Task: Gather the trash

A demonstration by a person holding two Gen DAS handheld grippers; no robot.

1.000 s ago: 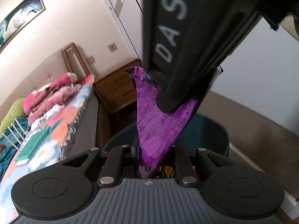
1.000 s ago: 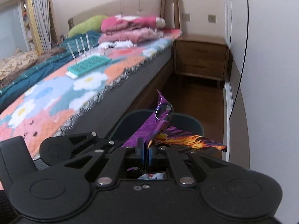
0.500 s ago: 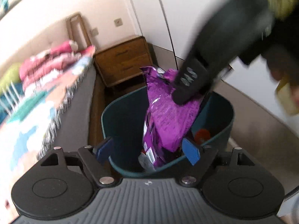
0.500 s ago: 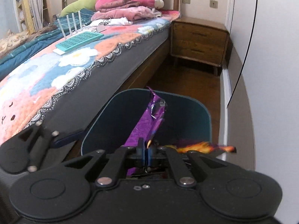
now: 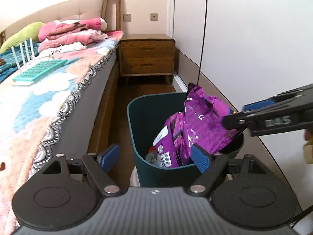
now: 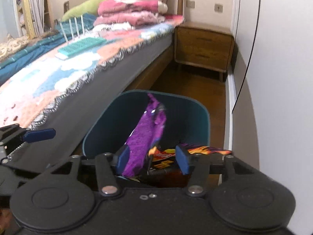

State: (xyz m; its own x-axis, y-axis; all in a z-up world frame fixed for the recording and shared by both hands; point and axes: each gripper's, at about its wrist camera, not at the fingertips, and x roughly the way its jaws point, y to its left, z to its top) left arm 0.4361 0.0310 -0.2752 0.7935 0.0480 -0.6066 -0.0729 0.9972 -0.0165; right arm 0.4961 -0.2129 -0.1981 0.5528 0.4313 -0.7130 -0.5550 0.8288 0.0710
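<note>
A crumpled purple snack bag stands slanted in the dark teal bin, its top above the rim. My left gripper hangs open in front of the bin with nothing between its blue pads. My right gripper is over the bin's near edge with its jaws opening. The purple bag lies loose between them, close to the left pad. An orange flame-print wrapper rests by the right pad. In the left wrist view the right gripper reaches in from the right against the bag.
The bin stands on a wooden floor, between the bed's side on the left and a white wardrobe on the right. A wooden nightstand stands behind. More trash lies at the bin's bottom.
The left gripper let go of the purple bag, opened wide and drew back from the bin. The right gripper, shut on the bag a moment ago, has parted its jaws over the bin.
</note>
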